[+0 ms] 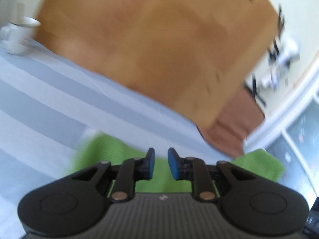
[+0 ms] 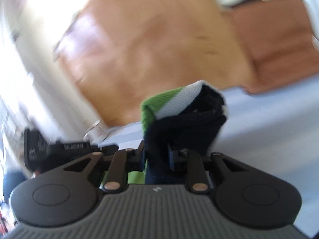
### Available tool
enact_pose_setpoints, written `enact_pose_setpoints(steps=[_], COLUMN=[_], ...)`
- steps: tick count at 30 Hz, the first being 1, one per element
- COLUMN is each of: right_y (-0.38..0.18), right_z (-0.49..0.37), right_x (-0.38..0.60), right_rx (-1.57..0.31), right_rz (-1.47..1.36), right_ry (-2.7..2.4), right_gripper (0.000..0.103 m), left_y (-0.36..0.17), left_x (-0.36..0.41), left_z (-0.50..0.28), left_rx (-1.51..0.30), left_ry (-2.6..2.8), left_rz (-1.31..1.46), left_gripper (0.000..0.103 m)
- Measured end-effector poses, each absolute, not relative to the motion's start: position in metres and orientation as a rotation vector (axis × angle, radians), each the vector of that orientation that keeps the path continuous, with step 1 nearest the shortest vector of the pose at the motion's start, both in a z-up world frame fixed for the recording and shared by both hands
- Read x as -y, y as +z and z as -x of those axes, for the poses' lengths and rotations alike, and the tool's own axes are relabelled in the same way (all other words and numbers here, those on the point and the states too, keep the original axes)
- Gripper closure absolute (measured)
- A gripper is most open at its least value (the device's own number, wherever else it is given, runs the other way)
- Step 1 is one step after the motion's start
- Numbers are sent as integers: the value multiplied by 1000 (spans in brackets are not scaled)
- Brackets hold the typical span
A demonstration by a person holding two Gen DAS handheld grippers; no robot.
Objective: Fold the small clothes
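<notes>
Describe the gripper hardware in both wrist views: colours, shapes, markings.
Both match. The left gripper has a ribbed grey body with a small white logo, two rounded black housings with embossed circles, black linkage arms on copper-coloured rivets, and black fingers with blue pads. The right gripper is the same build; its pads are mostly hidden. No cables or sleeves are visible.
</notes>
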State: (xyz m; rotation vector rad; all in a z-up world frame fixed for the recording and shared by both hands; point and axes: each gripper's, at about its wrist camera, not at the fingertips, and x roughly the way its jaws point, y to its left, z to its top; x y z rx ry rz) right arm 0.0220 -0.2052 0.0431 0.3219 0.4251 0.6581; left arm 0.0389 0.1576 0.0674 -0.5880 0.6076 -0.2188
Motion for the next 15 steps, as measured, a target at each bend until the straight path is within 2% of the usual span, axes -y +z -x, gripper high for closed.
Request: enact_pose_setpoints(steps=[4,7,8,11,13,14,15], right_y=[47,30,21,-15,-15,-9,-1], right_z=[-28,-42,-48,-62,-61,-60,-59], right_x=[118,60,44,11,20,30,46], right_rx=[-453,-531,-566,-703,-686,-692,-673], right_rz=[-142,-59,-31,59,27,-13,-60], right_ry=[794,868,884,945,968,991,1011], right_gripper=[84,84,84,80,78,70,63], left_y=[70,60,56,45,43,42,42], left_x=[-202,-218,-221,-218,-206,-198,-190], left_z=[-9,-1,-1,-9,-15,-18,-22], left_rx=[-535,-536,-542,-577,-588,-590,-593], left_ry=[-91,-32,-21,-43,-64,-69,-69], left_rz=[628,648,651,669,643,621,600], left_gripper=[80,80,77,69,62,53,49])
